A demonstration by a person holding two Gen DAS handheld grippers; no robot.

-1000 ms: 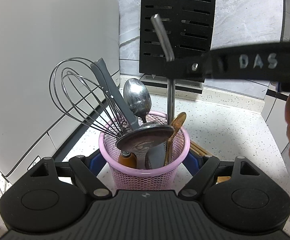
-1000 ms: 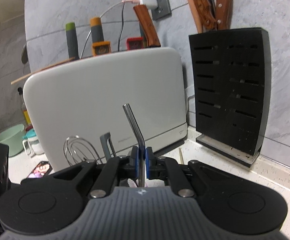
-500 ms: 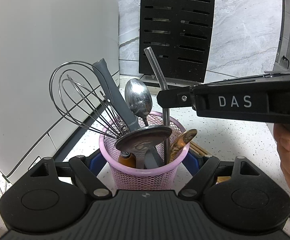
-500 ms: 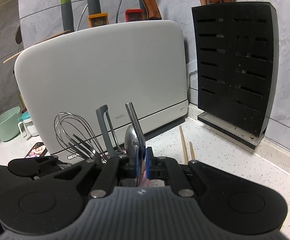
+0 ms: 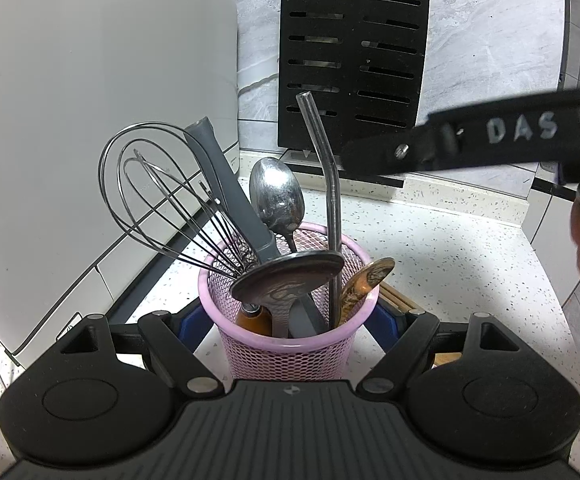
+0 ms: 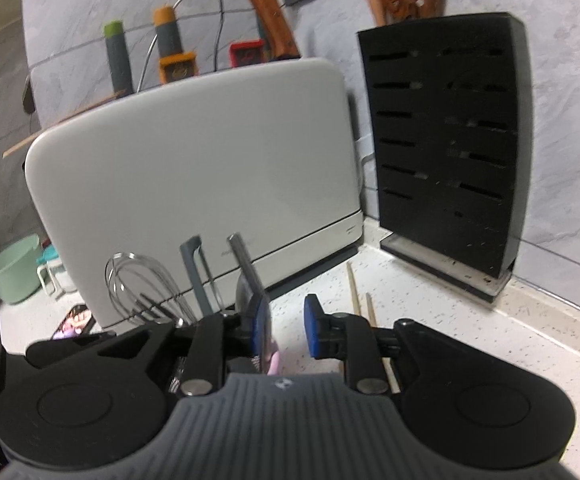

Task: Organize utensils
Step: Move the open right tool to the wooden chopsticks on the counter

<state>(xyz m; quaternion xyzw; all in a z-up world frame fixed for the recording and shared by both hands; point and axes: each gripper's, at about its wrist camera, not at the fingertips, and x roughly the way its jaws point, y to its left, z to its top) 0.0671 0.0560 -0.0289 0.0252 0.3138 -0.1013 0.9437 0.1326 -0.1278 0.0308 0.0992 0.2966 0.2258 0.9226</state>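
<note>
Now metal straw [image 5: 331, 184] outside right jaws.

A pink mesh utensil holder [image 5: 290, 354] stands upright on the speckled white table [image 5: 449, 264], crowded with utensils. A bent metal straw [image 5: 331, 196] stands upright at its right side, top angled left. A wire whisk [image 5: 158, 196] leans left, beside a grey handle [image 5: 226, 188] and a steel spoon [image 5: 278, 200], bowl up. A dark round ladle bowl [image 5: 288, 280] lies across the rim, with a wooden spoon [image 5: 363, 284] tilted right. Two wooden chopsticks [image 6: 359, 300] lie flat on the table behind.
</note>
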